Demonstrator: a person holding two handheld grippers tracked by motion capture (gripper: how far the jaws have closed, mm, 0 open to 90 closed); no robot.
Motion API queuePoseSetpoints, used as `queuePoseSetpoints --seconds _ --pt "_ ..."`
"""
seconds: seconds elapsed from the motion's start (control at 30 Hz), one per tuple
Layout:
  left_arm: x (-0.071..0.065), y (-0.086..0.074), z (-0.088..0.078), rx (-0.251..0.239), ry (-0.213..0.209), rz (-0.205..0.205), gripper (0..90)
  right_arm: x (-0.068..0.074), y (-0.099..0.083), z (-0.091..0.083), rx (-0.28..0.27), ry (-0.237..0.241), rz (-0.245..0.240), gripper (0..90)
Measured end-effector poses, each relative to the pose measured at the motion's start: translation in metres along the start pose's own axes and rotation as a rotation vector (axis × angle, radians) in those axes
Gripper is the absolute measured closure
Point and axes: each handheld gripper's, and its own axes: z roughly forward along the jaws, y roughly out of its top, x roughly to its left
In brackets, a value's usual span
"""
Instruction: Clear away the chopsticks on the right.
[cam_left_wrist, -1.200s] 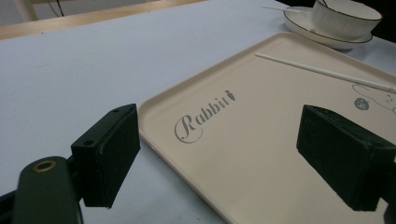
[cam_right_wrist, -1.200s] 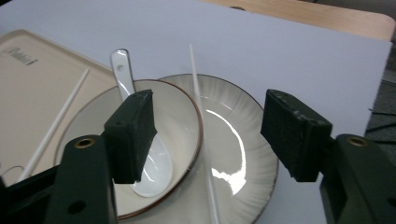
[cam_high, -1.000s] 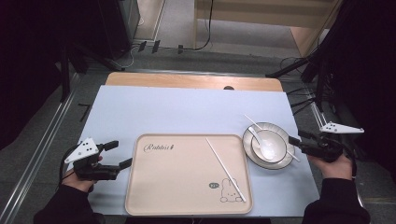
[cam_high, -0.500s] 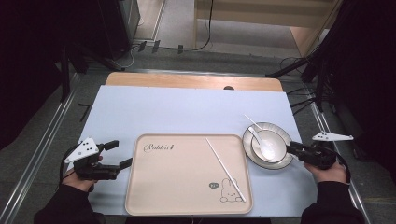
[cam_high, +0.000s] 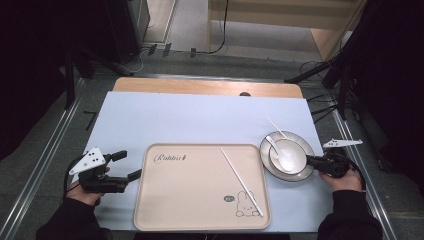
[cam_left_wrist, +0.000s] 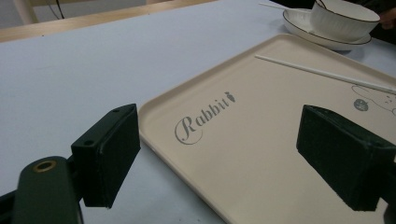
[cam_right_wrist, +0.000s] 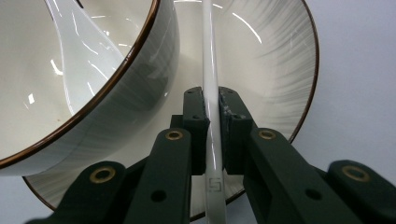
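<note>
Right tool (cam_right_wrist: 212, 114) clamps slim white chopstick (cam_right_wrist: 208, 56) | left tool (cam_left_wrist: 233, 163) wide | glossy plate (cam_right_wrist: 280, 60)

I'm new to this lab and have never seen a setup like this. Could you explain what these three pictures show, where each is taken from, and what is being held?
A person sits at a table and holds a hand tool with two black jaws in each hand. The high view looks down from above; the other two come from small cameras riding on each tool, looking along its jaws.

On the pale blue table cover lies a beige tray printed "Rabbit", with one white chopstick lying on it. To its right stands a plate carrying a bowl with a white spoon in it.

The right gripper has just been closing, and its jaws now clamp a second white chopstick that lies over the plate beside the bowl. The left gripper rests open beside the tray's left edge, holding nothing.
</note>
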Motion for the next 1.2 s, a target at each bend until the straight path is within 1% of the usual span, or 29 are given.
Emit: queuePoseSetpoints --seconds 0.13,0.17,0.23,0.3,0.37,0.4,0.47,0.53,0.6,0.67,0.73,0.83,0.9,1.0,1.13,1.2 --pt "0.0 0.0 0.0 -0.001 0.001 -0.001 14.0 0.0 0.001 -0.003 0.001 0.012 0.01 84.0" --pt "0.0 0.0 0.0 -0.001 0.001 0.0 14.0 0.0 0.002 -0.004 -0.002 0.008 0.008 84.1" --pt "0.0 0.0 0.0 -0.003 -0.001 -0.001 14.0 0.0 0.005 -0.009 -0.016 0.003 0.012 84.2" --pt "0.0 0.0 0.0 -0.001 0.001 -0.002 14.0 0.002 0.008 -0.015 -0.036 -0.024 0.024 84.3" --pt "0.0 0.0 0.0 0.0 0.002 -0.002 14.0 0.004 0.013 -0.024 -0.066 -0.027 0.022 84.4" --pt "0.0 0.0 0.0 0.0 0.003 -0.002 14.0 0.005 0.014 -0.028 -0.078 -0.041 0.028 84.4" --pt "0.0 0.0 0.0 -0.004 0.001 -0.003 14.0 0.006 0.017 -0.033 -0.08 -0.038 0.067 84.4" --pt "0.0 0.0 -0.001 -0.001 0.004 -0.001 14.0 0.01 0.022 -0.04 -0.088 -0.055 0.081 84.4" --pt "0.0 0.0 -0.001 -0.001 0.005 -0.004 14.0 0.015 0.025 -0.046 -0.106 -0.066 0.093 84.4" --pt "0.0 0.0 -0.001 -0.003 0.005 -0.005 14.0 0.024 0.03 -0.054 -0.119 -0.081 0.105 84.4" --pt "0.0 0.0 -0.001 -0.002 0.006 -0.004 14.0 0.033 0.033 -0.06 -0.12 -0.094 0.107 84.4" --pt "0.0 0.001 -0.001 -0.003 0.008 -0.006 14.0 0.047 0.038 -0.066 -0.121 -0.101 0.116 84.5" --pt "0.0 0.001 -0.001 -0.005 0.007 -0.006 14.0 0.057 0.041 -0.07 -0.129 -0.095 0.13 84.4" --pt "0.0 0.001 -0.001 -0.004 0.008 -0.006 14.0 0.07 0.042 -0.073 -0.119 -0.088 0.156 84.4" --pt "0.0 0.001 -0.001 -0.004 0.009 -0.005 14.0 0.086 0.042 -0.072 -0.132 -0.076 0.16 84.4" --pt "0.0 0.001 -0.001 -0.003 0.009 -0.006 14.0 0.093 0.041 -0.07 -0.128 -0.069 0.157 84.4"
